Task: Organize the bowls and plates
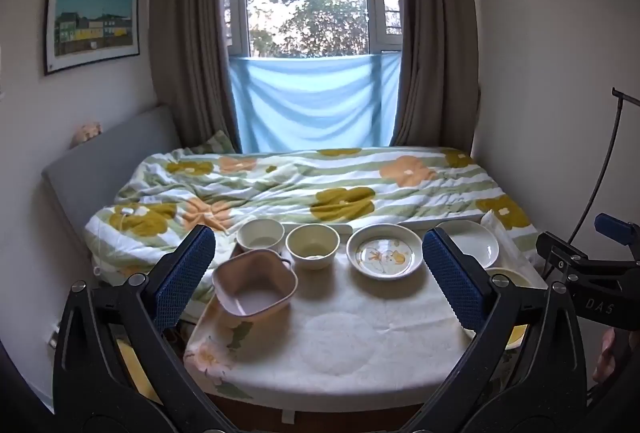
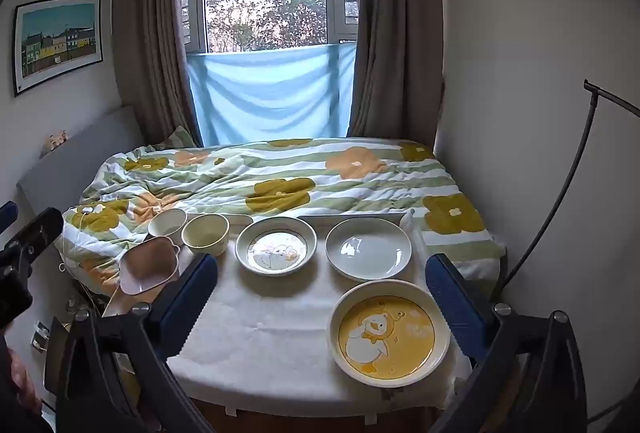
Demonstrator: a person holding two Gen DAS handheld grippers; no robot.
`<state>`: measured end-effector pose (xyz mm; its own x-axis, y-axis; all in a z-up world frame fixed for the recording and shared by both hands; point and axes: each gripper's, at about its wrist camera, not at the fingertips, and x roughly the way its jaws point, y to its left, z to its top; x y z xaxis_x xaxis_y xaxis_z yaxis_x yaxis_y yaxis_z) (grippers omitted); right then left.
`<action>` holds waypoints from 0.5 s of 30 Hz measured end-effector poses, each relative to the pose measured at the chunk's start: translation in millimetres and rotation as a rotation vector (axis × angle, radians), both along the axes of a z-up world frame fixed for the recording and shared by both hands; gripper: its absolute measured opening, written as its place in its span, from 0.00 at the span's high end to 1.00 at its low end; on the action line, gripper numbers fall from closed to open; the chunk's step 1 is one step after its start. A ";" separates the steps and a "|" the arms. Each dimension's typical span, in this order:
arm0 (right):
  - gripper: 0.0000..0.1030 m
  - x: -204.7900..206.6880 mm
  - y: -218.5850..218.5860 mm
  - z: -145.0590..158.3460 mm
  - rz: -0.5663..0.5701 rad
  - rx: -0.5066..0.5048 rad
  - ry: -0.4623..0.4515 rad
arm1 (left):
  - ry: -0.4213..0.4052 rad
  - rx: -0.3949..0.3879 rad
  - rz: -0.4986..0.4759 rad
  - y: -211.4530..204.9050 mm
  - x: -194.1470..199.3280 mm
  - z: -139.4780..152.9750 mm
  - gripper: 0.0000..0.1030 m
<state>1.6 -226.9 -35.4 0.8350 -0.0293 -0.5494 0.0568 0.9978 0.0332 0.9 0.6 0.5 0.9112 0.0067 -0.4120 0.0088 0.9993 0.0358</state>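
On a small table with a white cloth stand a pink two-handled bowl, a white bowl, a cream bowl, a duck-print plate and a plain white plate. A yellow duck plate lies at the front right. My left gripper is open and empty above the table's near side. My right gripper is open and empty, with the yellow plate between its fingers in view. The pink bowl hangs partly over the table's left edge.
A bed with a flowered quilt lies right behind the table. A grey headboard is on the left and a wall on the right. A black lamp stand curves up at the right. The right gripper's body shows in the left wrist view.
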 end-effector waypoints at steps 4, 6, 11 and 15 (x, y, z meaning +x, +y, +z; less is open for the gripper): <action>0.00 1.6 0.5 -2.1 -0.002 0.004 -0.001 | -0.005 0.024 -0.001 -2.2 6.1 2.0 0.00; 0.00 -3.2 -3.0 -2.1 -0.007 0.007 -0.010 | -0.030 0.037 -0.006 -6.8 0.9 1.1 0.00; 0.00 -0.9 -3.4 2.8 -0.009 0.013 -0.002 | -0.035 0.032 0.010 -11.7 -1.1 10.9 0.00; 0.00 4.7 -2.2 2.0 -0.013 0.003 0.004 | -0.035 0.025 0.025 -7.5 2.6 5.2 0.00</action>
<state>6.3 -229.1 -33.4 0.8324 -0.0383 -0.5529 0.0696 0.9969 0.0356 3.6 -6.9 5.7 0.9245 0.0393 -0.3791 -0.0176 0.9980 0.0605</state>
